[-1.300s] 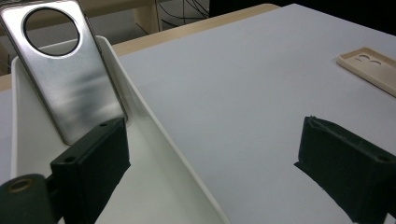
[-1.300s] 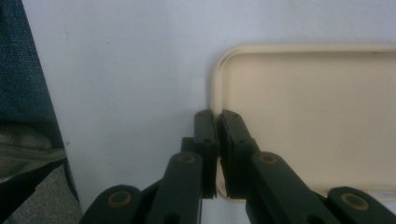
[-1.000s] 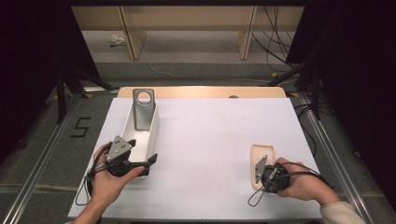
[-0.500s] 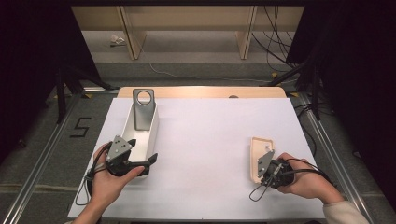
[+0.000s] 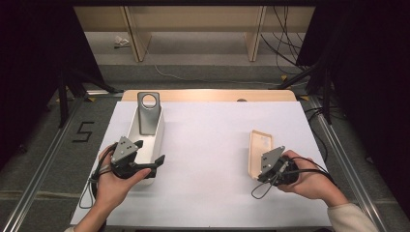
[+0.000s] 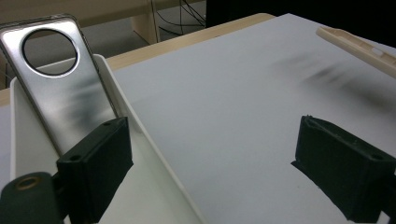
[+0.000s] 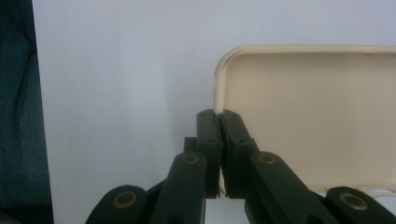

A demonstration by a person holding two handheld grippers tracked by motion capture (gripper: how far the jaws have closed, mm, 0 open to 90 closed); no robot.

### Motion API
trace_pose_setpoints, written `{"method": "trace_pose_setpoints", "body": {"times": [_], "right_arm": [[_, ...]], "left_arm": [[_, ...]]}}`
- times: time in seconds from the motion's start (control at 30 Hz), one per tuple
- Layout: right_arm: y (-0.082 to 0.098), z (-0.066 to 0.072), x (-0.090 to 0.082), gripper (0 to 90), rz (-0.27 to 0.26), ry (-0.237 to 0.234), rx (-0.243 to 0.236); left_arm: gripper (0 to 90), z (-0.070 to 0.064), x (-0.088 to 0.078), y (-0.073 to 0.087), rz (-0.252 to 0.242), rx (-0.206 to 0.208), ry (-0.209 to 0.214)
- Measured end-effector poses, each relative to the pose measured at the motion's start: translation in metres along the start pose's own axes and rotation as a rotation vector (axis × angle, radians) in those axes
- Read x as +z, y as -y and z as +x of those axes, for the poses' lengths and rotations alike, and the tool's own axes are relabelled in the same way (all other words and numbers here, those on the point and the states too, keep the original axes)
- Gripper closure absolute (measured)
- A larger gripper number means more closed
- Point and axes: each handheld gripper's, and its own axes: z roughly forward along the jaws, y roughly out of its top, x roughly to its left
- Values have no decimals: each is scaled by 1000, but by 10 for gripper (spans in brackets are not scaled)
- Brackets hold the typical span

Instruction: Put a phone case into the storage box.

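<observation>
A cream phone case [image 5: 259,147] lies at the right of the white table sheet [image 5: 208,145], tipped up on one long side. My right gripper [image 5: 261,173] is shut on its near rim; in the right gripper view the black jaws [image 7: 219,116] pinch the case's [image 7: 317,116] edge. A silver phone back plate [image 5: 147,113] with a round hole leans in a white tray [image 5: 159,133] at the left. My left gripper [image 5: 149,152] stands open astride the tray's right wall. In the left gripper view, one jaw is inside the tray [image 6: 140,140] below the plate [image 6: 60,88].
A wooden table edge [image 5: 208,95] runs along the far side, with shelf legs [image 5: 254,36] and cables behind it. Metal rails [image 5: 338,145] flank the table. A "5" mark [image 5: 83,131] is on the floor at the left. The case's far end [image 6: 355,44] shows in the left gripper view.
My right gripper has risen slightly with the case's rim, and the case has tipped up onto its side. The left hand and the tray have stayed put.
</observation>
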Motion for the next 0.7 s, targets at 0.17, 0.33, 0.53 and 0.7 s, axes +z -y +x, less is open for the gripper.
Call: {"method": "trace_pose_setpoints", "body": {"times": [0.17,0.33,0.53,0.7], "right_arm": [[-10,-2,0,878,-42,17,-12],[-20,-4,0,878,-91,34,-12],[-29,-5,1,878,-145,62,-4],[-35,-5,3,878,-180,67,-2]], "left_arm": [[112,0,3,-7,-9,7,7],[119,0,8,-13,-12,14,15],[129,1,14,-20,-11,20,25],[137,-2,22,-26,-3,24,46]]}}
